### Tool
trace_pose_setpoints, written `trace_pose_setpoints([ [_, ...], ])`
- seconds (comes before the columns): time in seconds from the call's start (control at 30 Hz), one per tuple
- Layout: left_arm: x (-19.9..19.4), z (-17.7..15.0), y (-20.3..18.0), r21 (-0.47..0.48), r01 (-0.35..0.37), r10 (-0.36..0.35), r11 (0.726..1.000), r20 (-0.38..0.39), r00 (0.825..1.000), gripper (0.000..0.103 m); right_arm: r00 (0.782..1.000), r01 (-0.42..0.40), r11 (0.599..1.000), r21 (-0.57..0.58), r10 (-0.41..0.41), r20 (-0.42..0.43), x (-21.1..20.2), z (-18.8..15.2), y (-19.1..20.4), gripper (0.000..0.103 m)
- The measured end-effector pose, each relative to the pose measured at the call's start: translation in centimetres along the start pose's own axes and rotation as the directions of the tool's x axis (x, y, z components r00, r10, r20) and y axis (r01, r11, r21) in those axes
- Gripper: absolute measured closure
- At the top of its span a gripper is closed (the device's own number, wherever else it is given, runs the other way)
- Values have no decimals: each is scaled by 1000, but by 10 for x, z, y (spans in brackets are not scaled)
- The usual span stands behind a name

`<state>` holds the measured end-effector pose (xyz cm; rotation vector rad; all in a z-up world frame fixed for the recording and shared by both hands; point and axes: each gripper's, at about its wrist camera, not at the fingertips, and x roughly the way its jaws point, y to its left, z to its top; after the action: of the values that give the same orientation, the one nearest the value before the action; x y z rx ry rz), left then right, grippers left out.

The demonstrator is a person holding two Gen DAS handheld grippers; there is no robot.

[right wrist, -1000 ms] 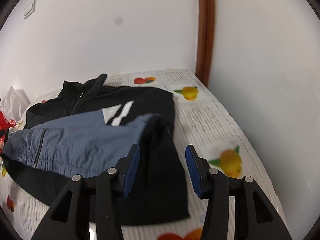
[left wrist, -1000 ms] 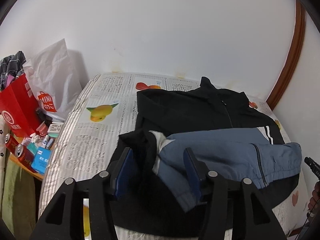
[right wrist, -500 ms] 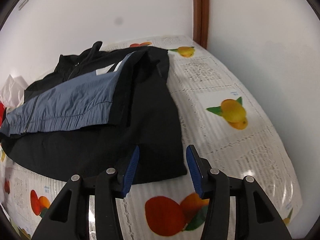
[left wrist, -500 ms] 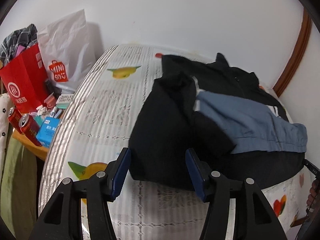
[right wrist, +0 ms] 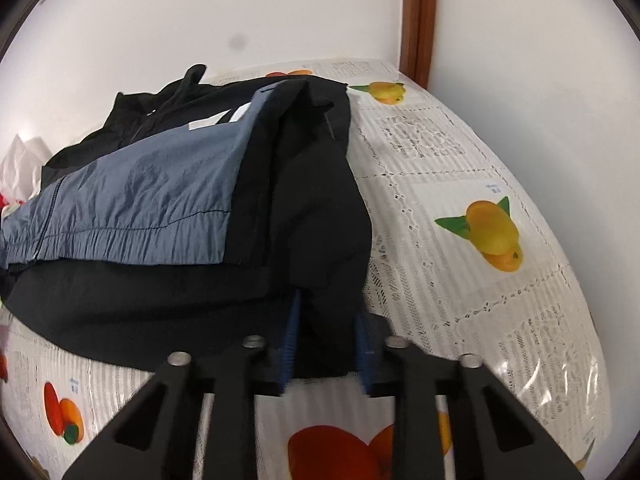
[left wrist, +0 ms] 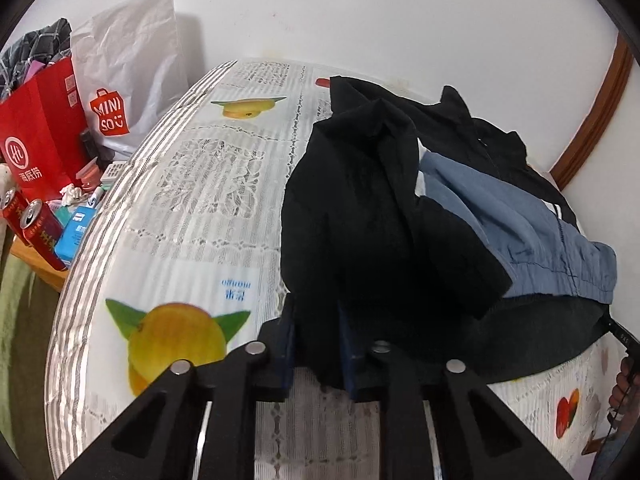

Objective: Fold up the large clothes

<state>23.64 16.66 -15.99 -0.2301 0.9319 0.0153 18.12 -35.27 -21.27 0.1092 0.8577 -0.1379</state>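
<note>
A black jacket (left wrist: 352, 208) with a blue panel (left wrist: 512, 216) lies folded on a table under a fruit-print cloth (left wrist: 192, 184). In the left wrist view my left gripper (left wrist: 316, 320) is at the jacket's near left corner. Its jaws are closing, with black fabric pinched between the blue pads. In the right wrist view the same jacket (right wrist: 312, 184) and its blue panel (right wrist: 152, 200) fill the left half. My right gripper (right wrist: 328, 316) is at the near right corner of the hem, jaws closing with black fabric squeezed between its pads.
Left of the table stand a red paper bag (left wrist: 40, 140), a white shopping bag (left wrist: 124, 80) and red cans (left wrist: 40, 228). A brown door frame (right wrist: 418, 20) rises in the back corner. White walls lie behind and to the right. A hand (left wrist: 624, 384) shows at the right edge.
Both grippers have sunk to the jacket's near edge. Their jaws, wide apart in the earlier frames, have closed onto the black fabric at the two near corners.
</note>
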Motion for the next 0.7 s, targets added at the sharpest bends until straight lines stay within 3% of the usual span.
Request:
trace_pose_setpoints([
  [0.2,-21,-22,1,-3,-7,7,1000,-4,1000,92,999,-35,999,16,36,-10,-10,-4,-6,93],
  [0.5,-63,-71,9,2,-31,31,1000,-11,999,91,998,-68,998,-19,68,-8,-41,-39,-7,93],
  [0.7,-72,-89,18,-34,-21,20,999,-29,999,84,1000,-18,999,-30,18,0,-54,-63,-17,89],
])
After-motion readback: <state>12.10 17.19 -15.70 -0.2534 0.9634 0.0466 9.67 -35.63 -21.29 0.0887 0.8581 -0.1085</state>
